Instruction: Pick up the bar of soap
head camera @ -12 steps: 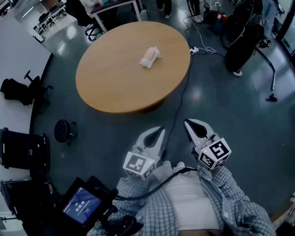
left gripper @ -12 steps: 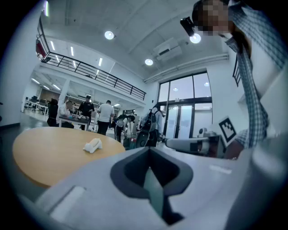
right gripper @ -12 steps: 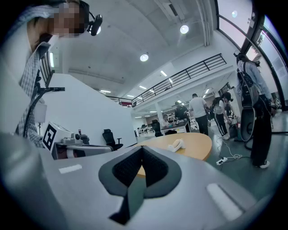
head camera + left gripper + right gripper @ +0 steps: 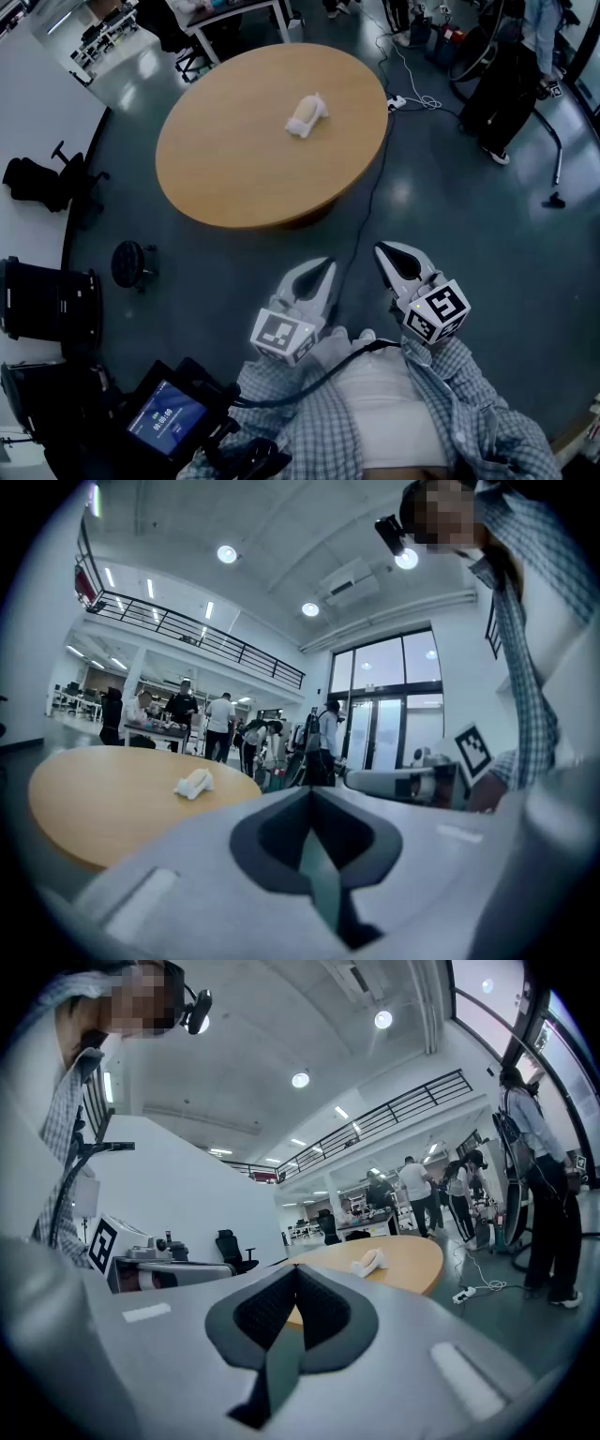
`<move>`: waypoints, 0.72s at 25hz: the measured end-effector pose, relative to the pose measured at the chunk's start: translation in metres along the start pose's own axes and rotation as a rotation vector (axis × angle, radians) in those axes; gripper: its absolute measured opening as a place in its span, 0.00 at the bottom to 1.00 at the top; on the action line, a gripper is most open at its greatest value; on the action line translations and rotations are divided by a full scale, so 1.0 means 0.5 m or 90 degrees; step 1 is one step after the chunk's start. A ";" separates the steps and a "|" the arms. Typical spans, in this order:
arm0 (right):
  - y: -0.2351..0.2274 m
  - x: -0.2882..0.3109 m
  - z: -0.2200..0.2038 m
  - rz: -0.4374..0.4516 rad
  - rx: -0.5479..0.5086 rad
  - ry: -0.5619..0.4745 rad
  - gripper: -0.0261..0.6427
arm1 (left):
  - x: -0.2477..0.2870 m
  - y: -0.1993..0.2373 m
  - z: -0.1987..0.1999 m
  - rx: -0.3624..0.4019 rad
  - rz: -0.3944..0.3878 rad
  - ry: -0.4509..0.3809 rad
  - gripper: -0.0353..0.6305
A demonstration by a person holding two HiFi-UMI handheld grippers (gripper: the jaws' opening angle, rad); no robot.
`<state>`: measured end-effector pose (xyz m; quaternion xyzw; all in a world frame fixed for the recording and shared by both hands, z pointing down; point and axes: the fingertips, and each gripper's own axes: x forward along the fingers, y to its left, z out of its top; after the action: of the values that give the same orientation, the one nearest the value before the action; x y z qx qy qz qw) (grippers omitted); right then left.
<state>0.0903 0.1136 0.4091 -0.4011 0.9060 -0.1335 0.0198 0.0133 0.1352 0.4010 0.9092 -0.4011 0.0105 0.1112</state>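
Note:
A pale, whitish bar of soap [image 4: 306,114] lies on the round wooden table [image 4: 234,159], toward its far right side; it also shows small in the left gripper view [image 4: 194,782] and the right gripper view [image 4: 368,1261]. Both grippers are held close to the person's body, well short of the table. My left gripper [image 4: 325,264] has its jaws together with nothing between them. My right gripper [image 4: 380,249] is likewise shut and empty. In each gripper view the jaws meet in a closed seam.
A black cable [image 4: 370,187] runs across the dark floor from a power strip [image 4: 395,101] past the table's right edge. Black office chairs [image 4: 37,183] stand at the left. People [image 4: 511,84] and equipment stand at the far right, a desk [image 4: 234,14] behind the table.
The grippers and the soap have not moved. A person at the far right has shifted slightly.

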 end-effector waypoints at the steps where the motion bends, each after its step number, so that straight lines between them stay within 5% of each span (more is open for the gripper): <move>1: -0.001 -0.001 -0.001 0.000 0.001 0.000 0.04 | 0.000 0.000 -0.007 0.003 -0.004 -0.004 0.05; 18: -0.038 -0.075 0.015 -0.004 0.015 -0.011 0.04 | 0.015 -0.051 0.010 0.008 0.027 -0.002 0.05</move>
<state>0.1304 0.1270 0.4043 -0.4046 0.9031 -0.1405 0.0316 0.0366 0.1456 0.3922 0.9011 -0.4206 0.0138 0.1043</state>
